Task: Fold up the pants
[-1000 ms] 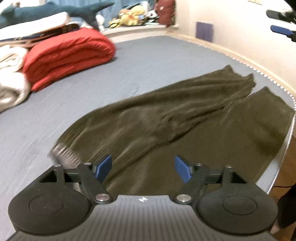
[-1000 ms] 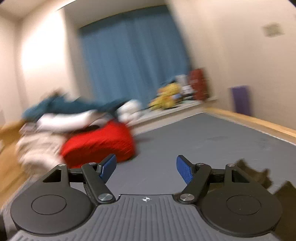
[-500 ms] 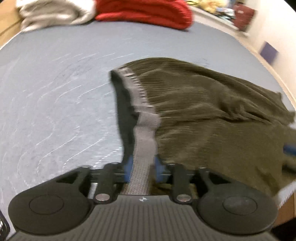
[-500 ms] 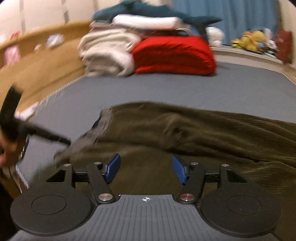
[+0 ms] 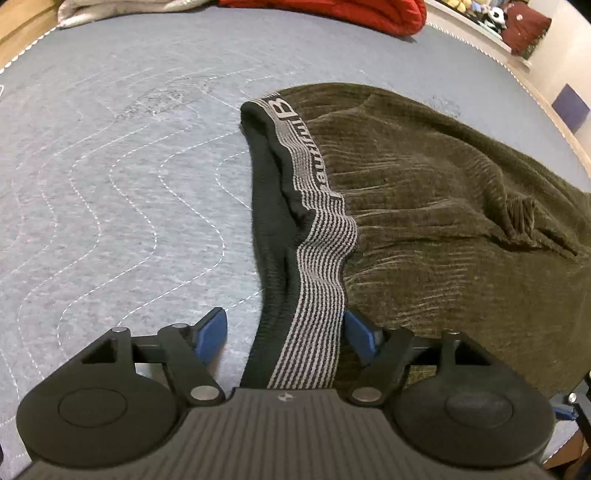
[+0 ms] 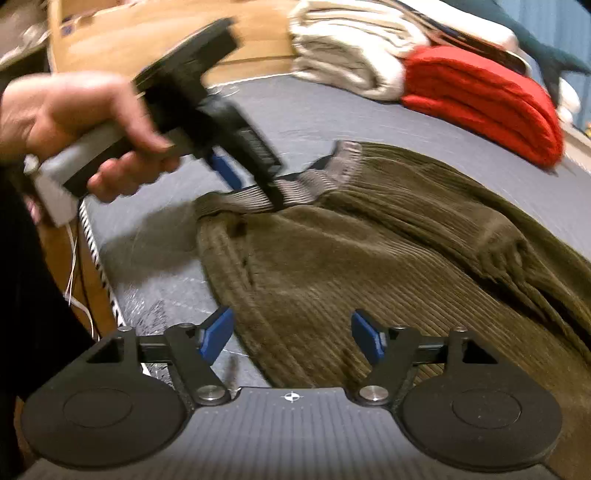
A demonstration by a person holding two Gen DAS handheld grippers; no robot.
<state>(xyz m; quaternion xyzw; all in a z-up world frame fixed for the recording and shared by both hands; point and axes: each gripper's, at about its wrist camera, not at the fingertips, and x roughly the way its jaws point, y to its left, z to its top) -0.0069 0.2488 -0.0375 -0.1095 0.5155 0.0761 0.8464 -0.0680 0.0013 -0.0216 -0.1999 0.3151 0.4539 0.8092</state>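
Pants (image 5: 454, 206), olive corduroy, are lying spread on the grey quilted bed (image 5: 110, 184). Left gripper (image 5: 284, 332) is sitting with jaws wide apart, striped waistband (image 5: 317, 280) running between its blue fingers (image 5: 212, 334), not pinched. Right gripper (image 6: 291, 336) is hovering wide open over the near edge of the pants. Left hand (image 6: 74, 122) is gripping its tool handle. Red blanket (image 6: 484, 103) is lying folded at the far end.

I am in a bedroom at home. Under my claws lies a wide grey quilted mattress (image 5: 110, 155) with a wooden bed frame (image 6: 122, 33) behind it. Folded red (image 6: 487, 96) and cream (image 6: 347, 51) blankets are stacked at its far end, with blue curtains (image 6: 554, 18) beyond and plush toys (image 5: 480, 7) on a ledge.
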